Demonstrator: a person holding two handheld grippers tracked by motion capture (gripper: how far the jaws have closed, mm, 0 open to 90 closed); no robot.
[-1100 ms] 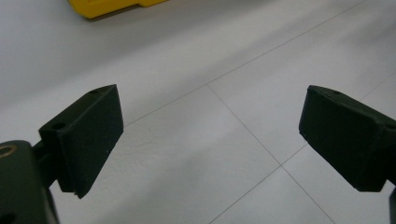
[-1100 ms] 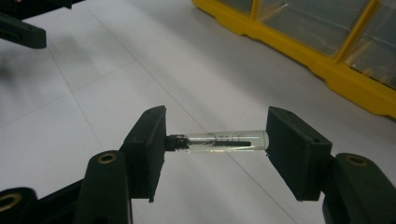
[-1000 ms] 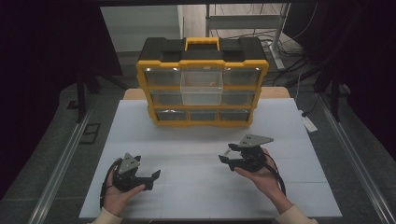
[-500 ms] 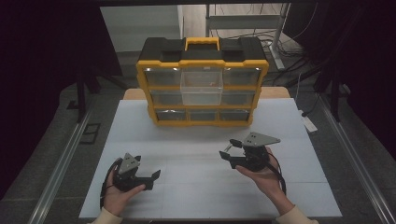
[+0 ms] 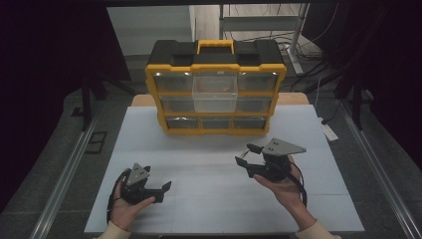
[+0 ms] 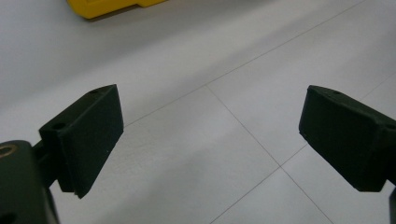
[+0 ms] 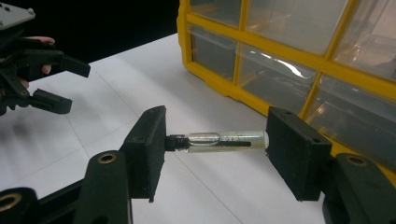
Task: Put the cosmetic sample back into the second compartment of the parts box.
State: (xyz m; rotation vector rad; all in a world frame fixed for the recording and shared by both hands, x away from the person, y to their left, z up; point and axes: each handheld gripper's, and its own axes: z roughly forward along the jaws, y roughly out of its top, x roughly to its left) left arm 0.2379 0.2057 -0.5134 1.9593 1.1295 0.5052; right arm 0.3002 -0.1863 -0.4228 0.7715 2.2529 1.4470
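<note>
Clear glass, a small vial (image 7: 224,140) with a dark cap at one end, is lying crosswise between the jaws of the right gripper (image 7: 215,148), which is pinching it end to end, one pad against the cap and the other against the glass base. In the high view that right gripper (image 5: 245,157) is hovering above the white surface (image 5: 209,169), toward its right side and in front of the organizer, with the person's right hand (image 5: 283,181) cupping it from beneath. The yellow and black organizer (image 5: 215,89) is standing upright at the far edge of the surface, its clear drawers facing the person, and one middle drawer (image 5: 215,93) is sticking out from the front. The left gripper (image 5: 163,191) is sitting low near the front left corner of the surface, held in the left hand (image 5: 124,209). In the left gripper view its jaws are standing wide apart with nothing between them, just bare surface (image 6: 210,121) beneath.
</note>
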